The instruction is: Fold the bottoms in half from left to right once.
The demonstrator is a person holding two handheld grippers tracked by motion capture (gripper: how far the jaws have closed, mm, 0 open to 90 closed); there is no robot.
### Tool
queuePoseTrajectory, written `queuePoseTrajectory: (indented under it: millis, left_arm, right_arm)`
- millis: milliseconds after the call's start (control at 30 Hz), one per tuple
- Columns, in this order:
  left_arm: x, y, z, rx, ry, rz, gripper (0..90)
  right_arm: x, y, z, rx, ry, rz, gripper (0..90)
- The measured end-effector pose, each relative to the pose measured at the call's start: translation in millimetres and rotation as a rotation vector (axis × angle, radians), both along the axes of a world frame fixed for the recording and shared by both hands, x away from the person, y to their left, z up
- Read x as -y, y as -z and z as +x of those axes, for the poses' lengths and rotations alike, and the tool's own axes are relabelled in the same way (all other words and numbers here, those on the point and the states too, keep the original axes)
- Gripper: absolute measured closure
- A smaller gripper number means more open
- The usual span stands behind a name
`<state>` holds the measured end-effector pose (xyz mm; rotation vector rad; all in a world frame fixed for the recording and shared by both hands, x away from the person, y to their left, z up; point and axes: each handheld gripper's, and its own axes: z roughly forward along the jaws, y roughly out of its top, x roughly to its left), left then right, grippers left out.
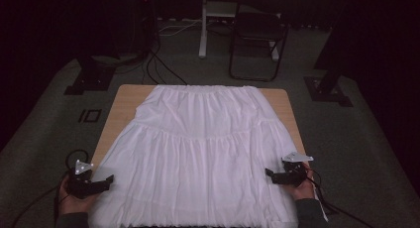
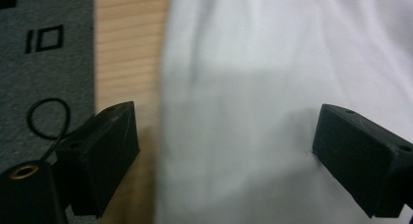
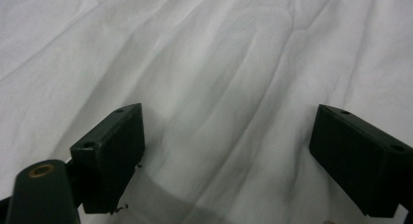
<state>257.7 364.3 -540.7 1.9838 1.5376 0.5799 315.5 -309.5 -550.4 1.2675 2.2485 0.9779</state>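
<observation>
Spreading white skirt (image 1: 198, 153), hem cut off below, left tool (image 1: 110, 180) wide, right tool (image 1: 268, 173) wide

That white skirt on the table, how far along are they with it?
Done: the white skirt lies spread flat across the wooden table. In hand: nothing gripped; the left gripper and right gripper sit open at its side edges. Left: any folding, since no fold shows yet.

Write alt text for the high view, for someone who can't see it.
A white skirt lies spread flat over a wooden table. A person's hands hold the left gripper and right gripper, both open, at its near corners.
</observation>
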Motion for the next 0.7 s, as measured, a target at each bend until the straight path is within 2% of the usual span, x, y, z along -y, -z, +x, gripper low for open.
queuePoseTrajectory:
  millis: [133, 200, 267, 433, 533, 600, 700]
  left_arm:
    - [1.3, 0.0, -5.3, 0.001, 0.019, 0.003, 9.8]
    - [1.9, -0.8, -6.9, 0.005, 0.013, 0.000, 13.0]
    - [4.0, -3.1, -8.9, 0.008, 0.017, -0.001, 21.0]
    - [7.6, -6.1, -9.7, 0.021, 0.057, -0.023, 64.7]
    - [10.4, -6.3, -8.8, 0.017, 0.084, -0.039, 80.5]
    - [13.1, -6.9, -8.5, 0.017, 0.094, -0.019, 84.8]
    - [20.8, -8.2, -7.1, 0.025, 0.098, 0.050, 86.5]
  right_arm:
    - [-0.1, 0.0, 0.0, 0.000, 0.000, 0.000, 12.3]
    - [-0.1, 0.0, 0.0, 0.000, 0.000, 0.000, 12.4]
    - [-0.1, 0.0, 0.0, 0.000, 0.000, 0.000, 12.4]
    - [-0.1, 0.0, 0.0, 0.000, 0.000, 0.000, 12.4]
    - [-0.1, 0.0, 0.0, 0.000, 0.000, 0.000, 12.4]
    - [-0.1, 0.0, 0.0, 0.000, 0.000, 0.000, 12.4]
    - [-0.1, 0.0, 0.0, 0.000, 0.002, 0.001, 12.4]
